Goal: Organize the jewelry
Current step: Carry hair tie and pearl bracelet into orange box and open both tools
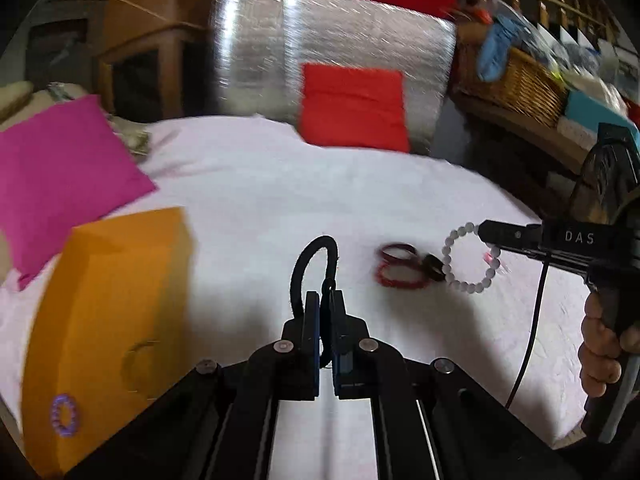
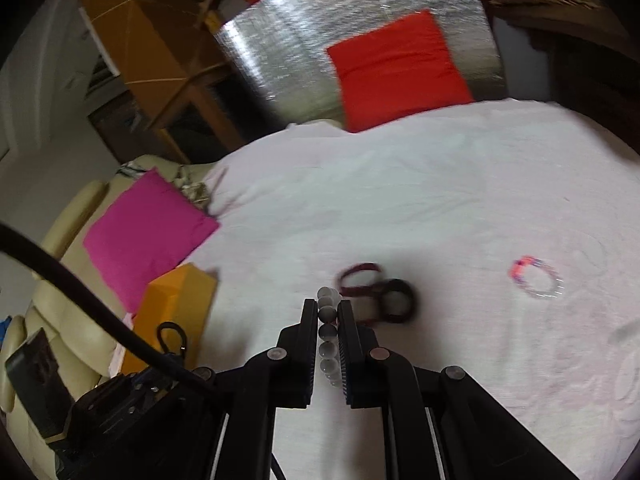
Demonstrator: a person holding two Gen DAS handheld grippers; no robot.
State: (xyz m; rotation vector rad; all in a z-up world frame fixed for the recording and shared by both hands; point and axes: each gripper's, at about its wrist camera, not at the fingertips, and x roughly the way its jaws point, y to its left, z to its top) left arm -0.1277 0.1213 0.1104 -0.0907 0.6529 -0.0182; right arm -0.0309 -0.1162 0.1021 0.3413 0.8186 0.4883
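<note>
Jewelry is spread over a white bed sheet [image 1: 256, 184], and beside it at the left sits the largest item, an orange box [image 1: 108, 320], which looks like the place the pieces are meant to go; a small purple beaded ring [image 1: 64, 415] rests on its near corner. The box looks like stiff card, light and easy to nudge, so pieces should be lowered in, not pushed.

Next in size, the white bead bracelet [image 1: 472, 258] hangs lifted above the sheet, pinched by the right gripper [image 2: 328, 320], whose fingers are closed on the strand with the beads lined up between them. Round, smooth beads on what is probably elastic will roll and slip, so a hold across the string between two beads seems safer than on a bead's crown.

The black cord loop [image 1: 316, 268] stands up from the left gripper [image 1: 326, 308], its fingers nearly together and clamped on the lower end by the small clasp. It looks light, soft and floppy, and holding near the clasp gives the firmest purchase.

On the sheet lie dark red bangles [image 2: 360, 280] touching a black ring-shaped band [image 2: 396, 300]; thin and rigid, they are best taken across the rim. Well apart to the right lies a small pink and clear bead bracelet [image 2: 536, 276], delicate and likely to snag.
</note>
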